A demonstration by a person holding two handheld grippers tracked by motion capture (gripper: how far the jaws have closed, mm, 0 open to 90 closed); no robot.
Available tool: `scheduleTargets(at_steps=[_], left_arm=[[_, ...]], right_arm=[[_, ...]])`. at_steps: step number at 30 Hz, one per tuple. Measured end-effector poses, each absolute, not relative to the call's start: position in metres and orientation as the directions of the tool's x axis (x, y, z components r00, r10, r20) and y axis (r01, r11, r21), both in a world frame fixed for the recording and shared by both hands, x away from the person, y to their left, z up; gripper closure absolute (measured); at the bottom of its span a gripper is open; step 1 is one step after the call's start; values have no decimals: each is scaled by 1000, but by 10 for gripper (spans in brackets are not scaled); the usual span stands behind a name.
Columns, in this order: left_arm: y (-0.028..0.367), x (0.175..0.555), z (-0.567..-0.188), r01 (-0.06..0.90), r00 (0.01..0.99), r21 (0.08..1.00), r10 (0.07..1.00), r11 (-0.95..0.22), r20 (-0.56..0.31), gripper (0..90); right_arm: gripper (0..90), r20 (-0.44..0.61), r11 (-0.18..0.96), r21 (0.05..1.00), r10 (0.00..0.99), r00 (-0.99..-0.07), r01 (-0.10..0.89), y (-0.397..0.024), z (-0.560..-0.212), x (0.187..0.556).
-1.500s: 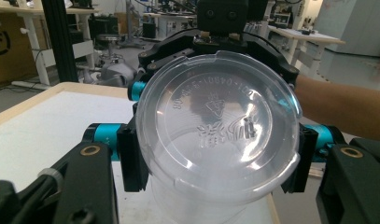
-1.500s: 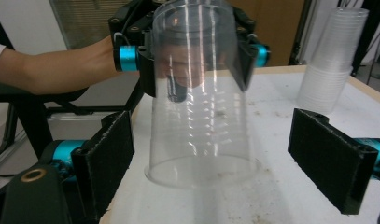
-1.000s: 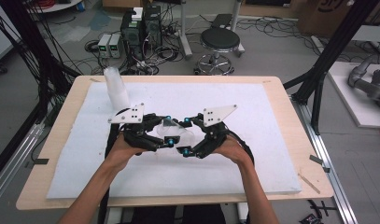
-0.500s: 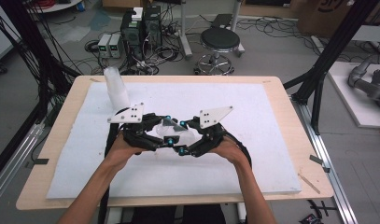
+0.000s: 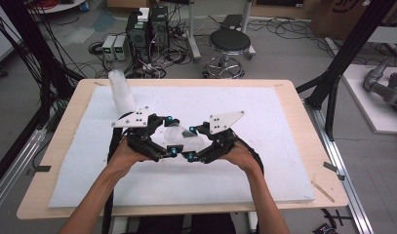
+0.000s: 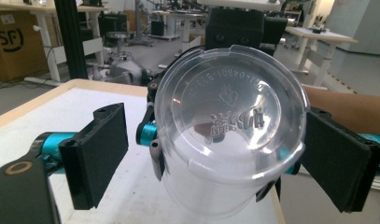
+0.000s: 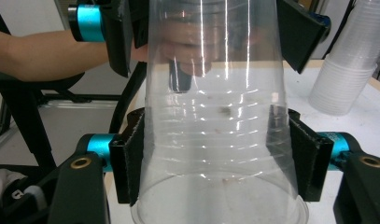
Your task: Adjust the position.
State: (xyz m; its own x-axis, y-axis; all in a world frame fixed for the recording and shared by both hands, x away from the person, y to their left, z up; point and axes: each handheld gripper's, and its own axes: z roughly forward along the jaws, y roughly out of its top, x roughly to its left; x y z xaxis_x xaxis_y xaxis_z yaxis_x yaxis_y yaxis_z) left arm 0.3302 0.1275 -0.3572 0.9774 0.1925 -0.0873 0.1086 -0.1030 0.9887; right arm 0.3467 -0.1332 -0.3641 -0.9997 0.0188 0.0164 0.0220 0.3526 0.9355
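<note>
A clear plastic cup (image 5: 182, 139) lies sideways in the air between the two grippers, which face each other over the white mat. My right gripper (image 7: 218, 154) is shut on the cup's wide end, with both pads (image 7: 131, 154) pressed on its wall. My left gripper (image 6: 215, 154) stands open around the cup's base (image 6: 225, 116); its jaws have just been opening, and the left pad (image 6: 96, 154) is clearly off the cup. In the high view, the left gripper (image 5: 170, 135) and right gripper (image 5: 192, 143) nearly meet at mid-table.
A stack of clear cups (image 5: 122, 91) stands at the far left of the white mat (image 5: 264, 161), also at the right edge in the right gripper view (image 7: 351, 60). Beyond the table are a stool (image 5: 229, 44), computer boxes and cables on the floor.
The right gripper's jaws have closed onto the cup's wide end. The left gripper's jaws, earlier shut on the cup's base, have spread apart. Both hands stay in place.
</note>
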Motion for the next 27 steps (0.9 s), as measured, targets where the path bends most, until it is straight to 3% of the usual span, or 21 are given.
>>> scheduleTargets(at_steps=[7,11,15,20,27], left_arm=[[134,328,-346,120,975,925,219,-360,-41,123],[134,329,-336,137,980,811,200,-569,-26,123],[134,331,-328,159,980,700,199,-696,-25,123],[132,334,-323,173,979,627,200,-759,-28,123],[124,335,-321,163,982,620,188,-767,-25,124]], right_arm=[[332,7,491,871,39,-999,25,-136,-360,346],[333,-9,629,777,31,-999,12,-132,-352,345],[334,-20,744,668,12,-1000,-4,-127,-345,344],[334,-12,812,584,-1,-1000,-8,-122,-335,344],[336,-13,846,533,-7,-1000,-13,-117,-327,345]])
